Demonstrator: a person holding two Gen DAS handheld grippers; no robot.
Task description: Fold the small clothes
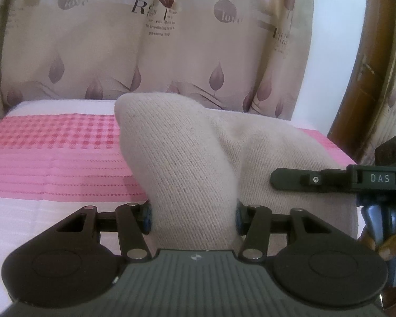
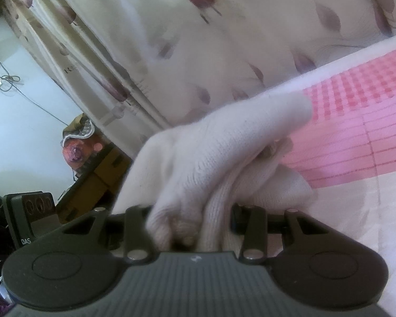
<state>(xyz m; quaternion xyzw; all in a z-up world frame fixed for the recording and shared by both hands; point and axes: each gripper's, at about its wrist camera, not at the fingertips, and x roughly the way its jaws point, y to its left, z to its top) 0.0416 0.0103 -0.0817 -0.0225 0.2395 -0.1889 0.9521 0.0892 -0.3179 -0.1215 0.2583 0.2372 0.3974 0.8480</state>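
Both grippers are clamped on the knit garment [image 1: 187, 158], the left gripper [image 1: 193, 218] pinching one bunched end and the right gripper [image 2: 190, 224] another, lifting it just above the bed [image 1: 52, 145]. To fold well, keep both ends level and taut, then lay the cloth down flat before letting go.

This is a home bedroom. A bed [image 1: 39, 211] lies under a white and pink checked cover, with a beige curtain [image 1: 92, 52] printed with leaves and words hanging close behind it. A curved wooden frame [image 1: 356, 79] stands at one side, and household clutter [image 2: 78, 142] sits against a white wall [image 2: 26, 119].
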